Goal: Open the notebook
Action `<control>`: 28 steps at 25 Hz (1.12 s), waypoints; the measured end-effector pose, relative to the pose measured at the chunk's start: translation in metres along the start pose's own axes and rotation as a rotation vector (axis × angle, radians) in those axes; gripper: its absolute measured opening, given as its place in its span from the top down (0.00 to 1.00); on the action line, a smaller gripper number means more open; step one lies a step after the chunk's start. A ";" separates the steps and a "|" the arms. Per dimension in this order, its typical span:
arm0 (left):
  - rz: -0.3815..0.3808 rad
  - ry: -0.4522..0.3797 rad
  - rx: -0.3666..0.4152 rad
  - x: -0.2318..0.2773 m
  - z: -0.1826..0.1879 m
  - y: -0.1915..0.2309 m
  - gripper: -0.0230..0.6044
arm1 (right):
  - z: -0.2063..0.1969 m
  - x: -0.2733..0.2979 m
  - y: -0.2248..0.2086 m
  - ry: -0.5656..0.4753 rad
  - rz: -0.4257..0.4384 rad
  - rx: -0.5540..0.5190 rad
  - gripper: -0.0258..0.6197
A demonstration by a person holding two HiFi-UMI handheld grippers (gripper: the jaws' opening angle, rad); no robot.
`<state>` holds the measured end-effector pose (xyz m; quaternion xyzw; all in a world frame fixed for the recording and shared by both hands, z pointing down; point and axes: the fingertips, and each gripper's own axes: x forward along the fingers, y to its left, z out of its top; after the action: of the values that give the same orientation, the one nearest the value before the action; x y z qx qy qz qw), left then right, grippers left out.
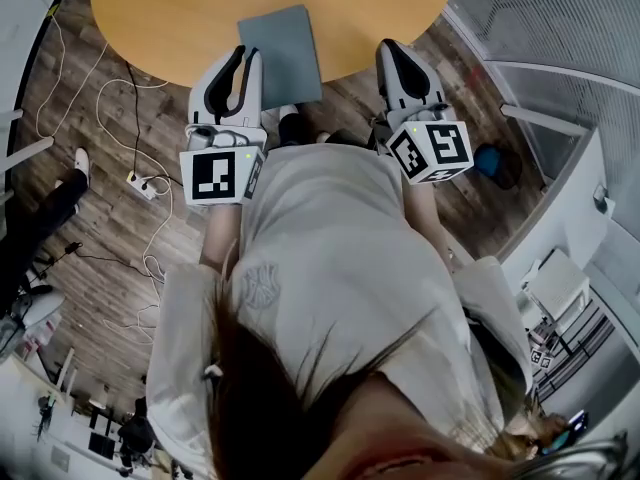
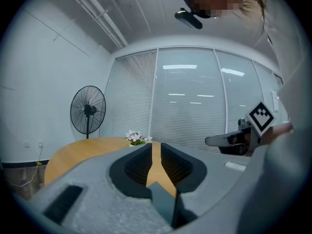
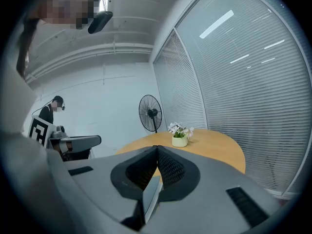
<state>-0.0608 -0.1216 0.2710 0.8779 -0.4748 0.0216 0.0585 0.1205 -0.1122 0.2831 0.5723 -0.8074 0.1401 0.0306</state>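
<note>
Your pale shirt [image 1: 330, 258] fills the foreground. Beyond it, the wooden table [image 1: 180, 18] carries the closed grey notebook [image 1: 282, 53] at its near edge. Left gripper [image 1: 248, 58] jaws stand a slit apart, empty; right gripper [image 1: 392, 52] jaws meet, empty.

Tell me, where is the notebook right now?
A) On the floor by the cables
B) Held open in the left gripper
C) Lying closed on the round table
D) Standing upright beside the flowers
C: the head view shows the grey notebook lying flat and closed on the wooden table, between the left gripper and the right gripper.
</note>
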 end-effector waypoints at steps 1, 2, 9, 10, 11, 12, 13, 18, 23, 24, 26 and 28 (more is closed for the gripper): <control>-0.010 0.010 -0.002 0.000 -0.002 -0.001 0.85 | -0.002 0.001 0.000 0.002 -0.005 0.011 0.96; -0.020 0.024 -0.005 0.000 -0.005 -0.003 0.85 | -0.006 0.002 0.000 0.005 -0.010 0.025 0.96; -0.027 0.092 -0.038 0.005 -0.029 0.002 0.85 | -0.025 0.018 0.004 0.041 -0.016 0.056 0.96; -0.026 0.103 -0.036 0.004 -0.033 0.001 0.85 | -0.029 0.019 0.005 0.053 -0.012 0.056 0.96; -0.026 0.118 -0.029 0.004 -0.038 -0.002 0.85 | -0.033 0.020 0.005 0.064 -0.004 0.054 0.96; -0.026 0.137 -0.019 0.003 -0.043 -0.004 0.85 | -0.037 0.021 0.005 0.075 0.006 0.049 0.96; -0.023 0.157 -0.011 0.002 -0.050 -0.005 0.85 | -0.040 0.023 0.004 0.085 0.016 0.044 0.96; 0.013 0.221 0.015 -0.002 -0.074 0.011 0.85 | -0.063 0.043 0.011 0.123 0.049 0.033 0.96; 0.023 0.286 0.040 -0.003 -0.102 0.013 0.85 | -0.084 0.056 0.022 0.144 0.071 0.003 0.96; 0.010 0.300 0.048 -0.003 -0.107 0.009 0.85 | -0.087 0.056 0.024 0.142 0.077 0.001 0.96; -0.039 0.350 0.079 -0.002 -0.120 -0.004 0.82 | -0.090 0.054 0.025 0.140 0.087 -0.007 0.96; -0.099 0.397 0.115 0.000 -0.134 -0.022 0.79 | -0.096 0.053 0.024 0.148 0.089 -0.012 0.96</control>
<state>-0.0403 -0.0933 0.4020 0.8805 -0.4082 0.2185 0.1015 0.0690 -0.1284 0.3821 0.5235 -0.8285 0.1783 0.0876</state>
